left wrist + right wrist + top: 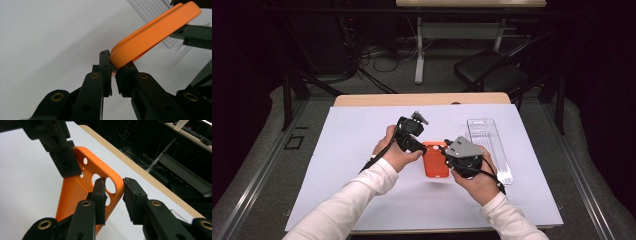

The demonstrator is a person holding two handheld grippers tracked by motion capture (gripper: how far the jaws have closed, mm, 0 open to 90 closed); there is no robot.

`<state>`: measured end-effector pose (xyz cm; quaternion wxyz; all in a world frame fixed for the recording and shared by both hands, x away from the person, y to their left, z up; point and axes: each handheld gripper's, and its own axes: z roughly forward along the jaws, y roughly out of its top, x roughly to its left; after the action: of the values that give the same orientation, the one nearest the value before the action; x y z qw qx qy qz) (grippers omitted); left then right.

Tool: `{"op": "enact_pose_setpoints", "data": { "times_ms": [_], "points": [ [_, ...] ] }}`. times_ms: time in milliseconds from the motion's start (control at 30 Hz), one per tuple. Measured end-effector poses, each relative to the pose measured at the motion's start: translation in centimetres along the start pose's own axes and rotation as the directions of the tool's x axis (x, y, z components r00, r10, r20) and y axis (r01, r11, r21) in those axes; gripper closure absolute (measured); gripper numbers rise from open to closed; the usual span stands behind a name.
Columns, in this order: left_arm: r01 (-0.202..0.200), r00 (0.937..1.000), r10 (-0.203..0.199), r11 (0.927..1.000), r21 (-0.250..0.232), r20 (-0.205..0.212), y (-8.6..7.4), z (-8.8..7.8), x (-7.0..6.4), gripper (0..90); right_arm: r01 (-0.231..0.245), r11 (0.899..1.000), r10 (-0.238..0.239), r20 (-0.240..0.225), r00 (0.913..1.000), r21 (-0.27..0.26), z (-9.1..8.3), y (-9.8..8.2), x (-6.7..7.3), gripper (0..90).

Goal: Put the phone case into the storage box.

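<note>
The phone case (435,159) is bright orange all over, no pattern, just plain. Both grippers have black jaws with brass-coloured rivets, and the right gripper (447,150) carries a grey plate on top. The packaging tray (490,145) is clear with ribbed lines. White sheet (362,145) covers a light wood table (362,100). Sleeves (362,190) are white too.

At a table covered by a white sheet (362,165), a person in white sleeves holds a gripper in each hand over an orange phone case (435,160). The left gripper (412,134) sits at the case's ten o'clock, the right gripper (463,155) at its three o'clock. A clear plastic package (490,147) lies beyond, further toward three o'clock.
</note>
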<state>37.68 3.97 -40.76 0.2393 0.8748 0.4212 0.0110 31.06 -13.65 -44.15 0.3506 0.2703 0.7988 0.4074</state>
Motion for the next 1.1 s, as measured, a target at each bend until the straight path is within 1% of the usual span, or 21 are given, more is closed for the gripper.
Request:
{"op": "enact_pose_setpoints", "data": {
  "times_ms": [167,533,700,933,1100],
  "points": [
    [-0.01,0.9999,0.01,0.9999,0.003,-0.006,0.0,0.11,-0.09,83.5,0.006,1.0,-0.006,0.009,0.9999,0.015,-0.06,0.18,-0.07,74.9],
    [-0.009,0.9999,0.009,0.9999,0.008,-0.007,0.01,0.16,-0.17,83.5,0.009,0.999,-0.009,0.015,0.9998,0.036,-0.16,0.45,0.11,79.2],
    [-0.012,0.9999,0.012,0.9999,0.009,-0.007,0.0,0.19,-0.2,83.4,0.017,0.999,-0.018,0.022,0.9996,0.043,-0.17,0.5,0.19,79.9],
    [-0.011,0.9999,0.011,0.9999,0.004,-0.004,0.03,0.15,-0.23,83.3,0.019,0.999,-0.02,0.025,0.9995,0.043,-0.21,0.51,0.14,80.3],
    [-0.011,0.9999,0.011,0.9999,0.001,-0.004,0.03,0.12,-0.29,83.2,0.03,0.999,-0.031,0.031,0.999,0.042,-0.21,0.55,0.08,80.5]
  ]
}}
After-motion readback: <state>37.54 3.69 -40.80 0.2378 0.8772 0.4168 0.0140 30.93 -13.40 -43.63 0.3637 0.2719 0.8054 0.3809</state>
